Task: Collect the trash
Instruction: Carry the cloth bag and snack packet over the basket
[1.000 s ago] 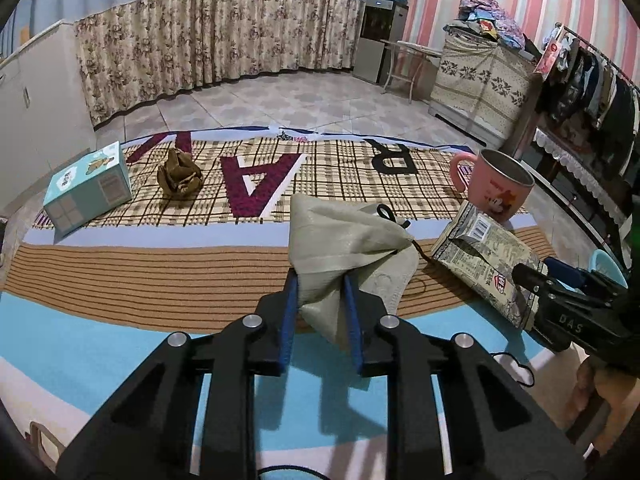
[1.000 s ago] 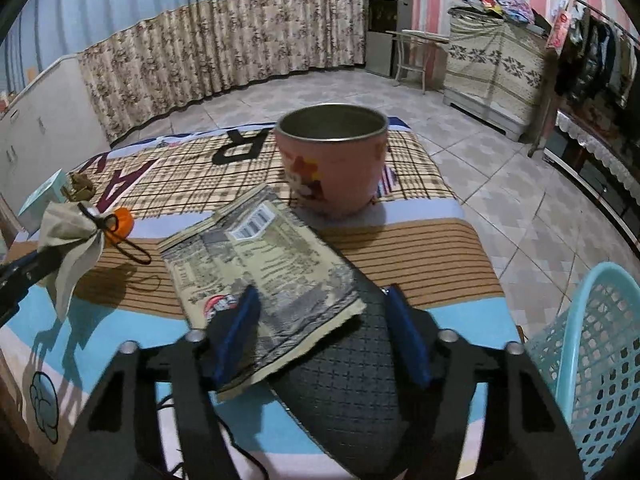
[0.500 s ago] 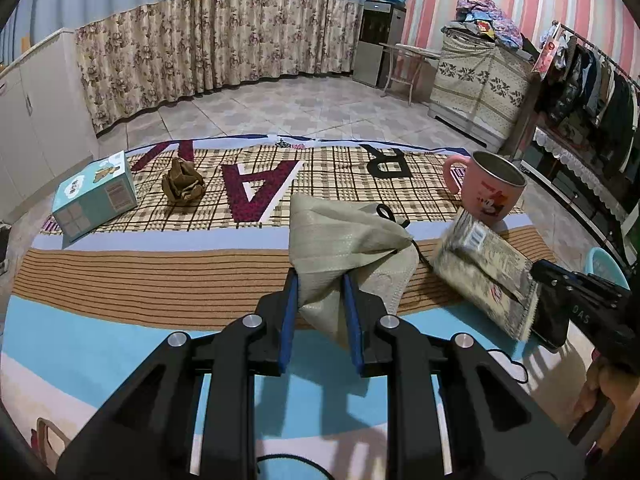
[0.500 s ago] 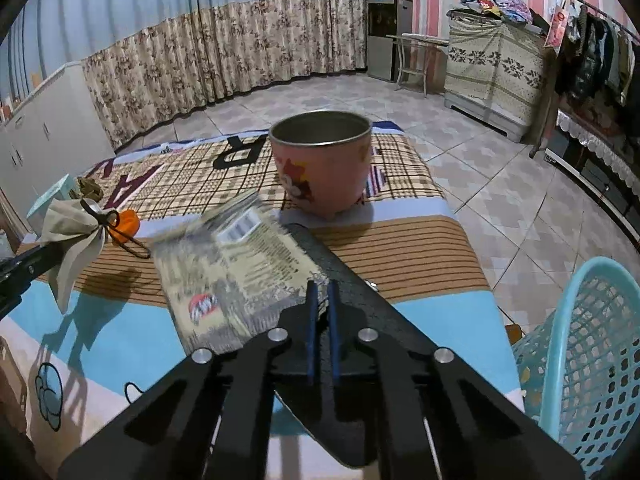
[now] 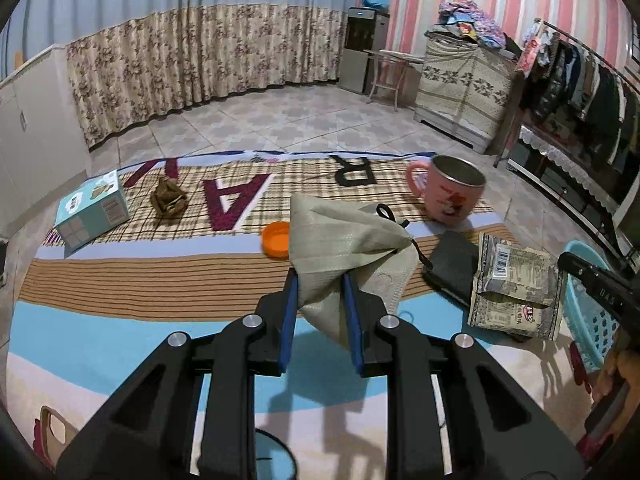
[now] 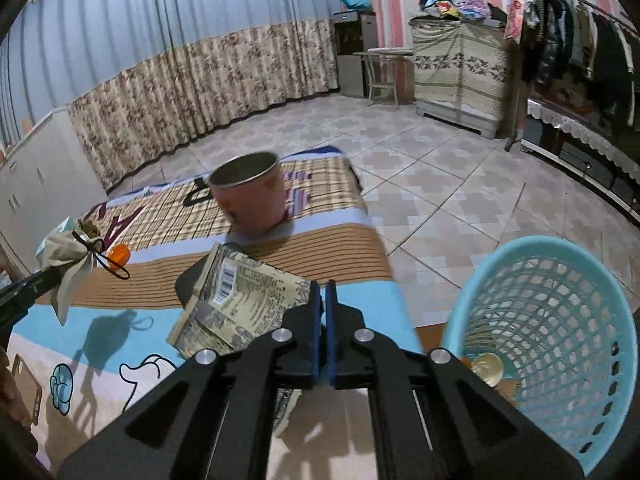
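Observation:
My left gripper (image 5: 318, 280) is shut on a beige drawstring pouch (image 5: 344, 236) and holds it above the striped tablecloth. The same pouch (image 6: 66, 252) hangs at the far left of the right wrist view. My right gripper (image 6: 322, 286) is shut on one edge of a printed snack wrapper (image 6: 244, 300), which hangs folded and clear of the table. In the left wrist view the wrapper (image 5: 516, 280) dangles at the table's right end, beside the light blue mesh basket (image 5: 596, 312). That basket (image 6: 552, 320) stands on the floor just right of my right gripper.
A pink mug (image 5: 452, 192) stands at the back right, with a black pad (image 5: 452, 268) in front of it. An orange cap (image 5: 274, 240), a brown crumpled scrap (image 5: 168, 202) and a light blue box (image 5: 92, 210) lie to the left. A gold round item (image 6: 486, 368) sits in the basket.
My right gripper shut on the wrapper, lifted it off the black pad and carried it right towards the basket. The left gripper rose a little with the pouch, uncovering the orange cap.

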